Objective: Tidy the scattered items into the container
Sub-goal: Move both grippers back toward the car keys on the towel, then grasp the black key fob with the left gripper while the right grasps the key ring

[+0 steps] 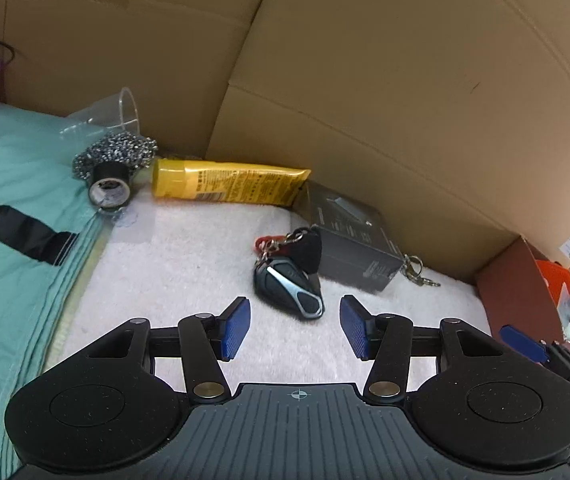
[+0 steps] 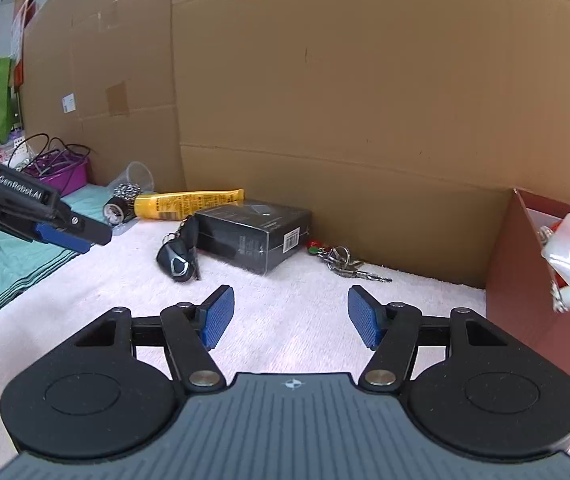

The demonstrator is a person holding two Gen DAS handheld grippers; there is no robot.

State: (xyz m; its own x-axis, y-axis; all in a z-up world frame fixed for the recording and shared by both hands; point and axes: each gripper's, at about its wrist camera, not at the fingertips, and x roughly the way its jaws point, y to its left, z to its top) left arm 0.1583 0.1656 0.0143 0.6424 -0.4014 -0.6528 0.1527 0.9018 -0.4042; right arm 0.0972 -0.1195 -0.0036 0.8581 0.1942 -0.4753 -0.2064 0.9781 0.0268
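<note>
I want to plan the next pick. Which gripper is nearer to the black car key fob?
Left. The left gripper is open right in front of the car key fob; the right gripper, also open, sits further back and to the fob's right.

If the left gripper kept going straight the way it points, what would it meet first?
Most likely the black car key fob lying on the white towel, just ahead of the open left gripper; depth is hard to judge.

"genrobot.ai" in white on the left gripper point(image 2: 65, 232) body, print on yellow tube point(image 2: 187, 204) unreadable
</note>
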